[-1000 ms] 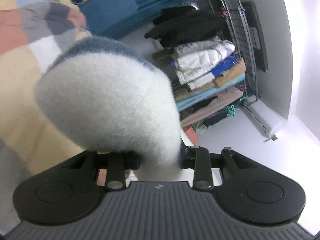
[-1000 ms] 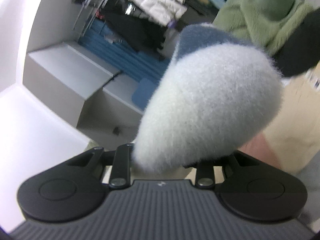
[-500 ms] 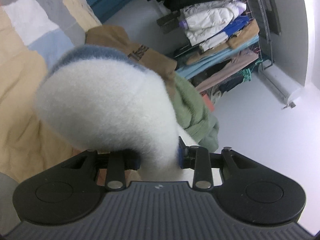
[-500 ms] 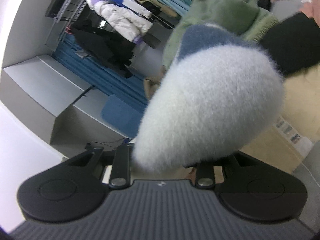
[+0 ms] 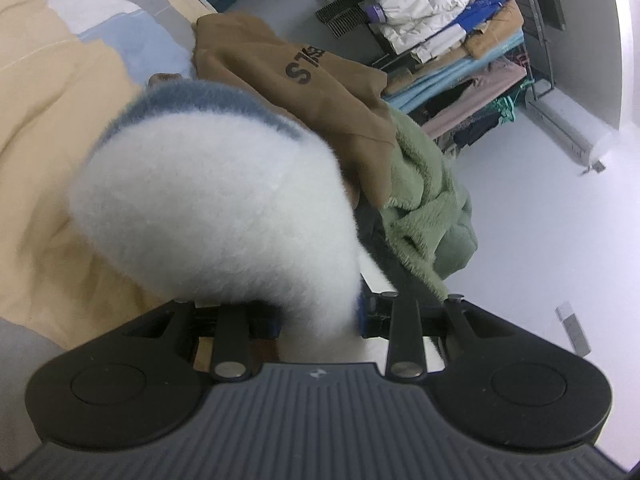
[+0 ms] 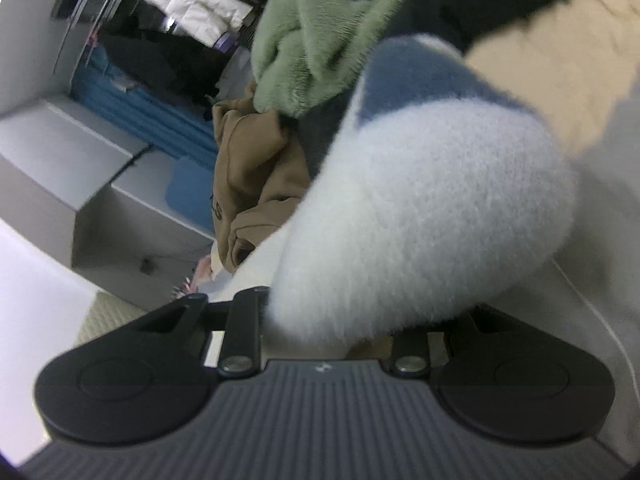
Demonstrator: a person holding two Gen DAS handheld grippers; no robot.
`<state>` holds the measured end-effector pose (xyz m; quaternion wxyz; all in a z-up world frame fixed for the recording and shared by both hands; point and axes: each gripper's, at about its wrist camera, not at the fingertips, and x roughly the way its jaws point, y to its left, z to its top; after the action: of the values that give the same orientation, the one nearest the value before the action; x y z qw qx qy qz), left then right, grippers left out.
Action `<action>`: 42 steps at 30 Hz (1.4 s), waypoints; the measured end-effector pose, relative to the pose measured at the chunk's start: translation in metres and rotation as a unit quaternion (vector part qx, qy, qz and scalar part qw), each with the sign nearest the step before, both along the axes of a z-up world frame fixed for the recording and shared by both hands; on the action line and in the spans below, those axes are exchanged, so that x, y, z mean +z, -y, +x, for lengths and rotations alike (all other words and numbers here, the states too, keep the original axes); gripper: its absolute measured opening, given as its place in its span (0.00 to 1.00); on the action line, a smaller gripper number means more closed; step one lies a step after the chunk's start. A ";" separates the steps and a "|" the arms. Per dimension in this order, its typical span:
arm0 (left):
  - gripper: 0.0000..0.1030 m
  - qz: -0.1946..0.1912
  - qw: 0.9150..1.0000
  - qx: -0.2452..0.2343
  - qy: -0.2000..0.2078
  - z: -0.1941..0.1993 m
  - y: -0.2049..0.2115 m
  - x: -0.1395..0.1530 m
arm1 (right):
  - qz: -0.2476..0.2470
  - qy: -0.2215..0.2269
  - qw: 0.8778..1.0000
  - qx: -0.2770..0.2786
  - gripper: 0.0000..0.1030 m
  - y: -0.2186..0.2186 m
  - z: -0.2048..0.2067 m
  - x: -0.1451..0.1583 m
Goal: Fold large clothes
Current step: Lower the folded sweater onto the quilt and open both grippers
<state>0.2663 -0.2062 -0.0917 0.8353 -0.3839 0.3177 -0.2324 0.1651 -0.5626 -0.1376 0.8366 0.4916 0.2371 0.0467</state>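
Beside the brown printed hoodie [image 5: 320,92] on the patchwork quilt [image 5: 52,92], both left gripper [image 5: 318,316] and right gripper [image 6: 326,320] clench the fluffy white blue-banded garment [image 5: 216,208], which blocks each camera; the green fleece [image 5: 428,196] lies just right.

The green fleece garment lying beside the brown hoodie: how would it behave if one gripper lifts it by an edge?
The green fleece garment would probably hang limp, since it lies crumpled in soft folds. Its plush pile suggests little slipping. It looks bulky yet likely light, and may drag the brown hoodie that overlaps it.
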 end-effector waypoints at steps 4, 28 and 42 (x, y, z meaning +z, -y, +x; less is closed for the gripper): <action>0.38 0.016 1.000 -0.001 -0.007 -0.003 -0.003 -0.010 | -0.005 0.000 1.000 -0.002 0.35 -0.008 -0.009 -0.015; 0.70 0.224 0.972 -0.048 0.049 -0.086 -0.005 0.115 | -0.091 -0.042 0.994 -0.034 0.52 -0.024 -0.096 0.060; 0.71 0.273 0.938 -0.056 0.204 -0.212 -0.017 0.248 | -0.224 0.109 0.969 -0.001 0.52 -0.099 -0.165 0.221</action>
<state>0.0538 -0.1892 0.1560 0.9407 -0.0667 0.2121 -0.2561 0.0004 -0.4634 0.0831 0.9462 0.2842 0.1483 0.0448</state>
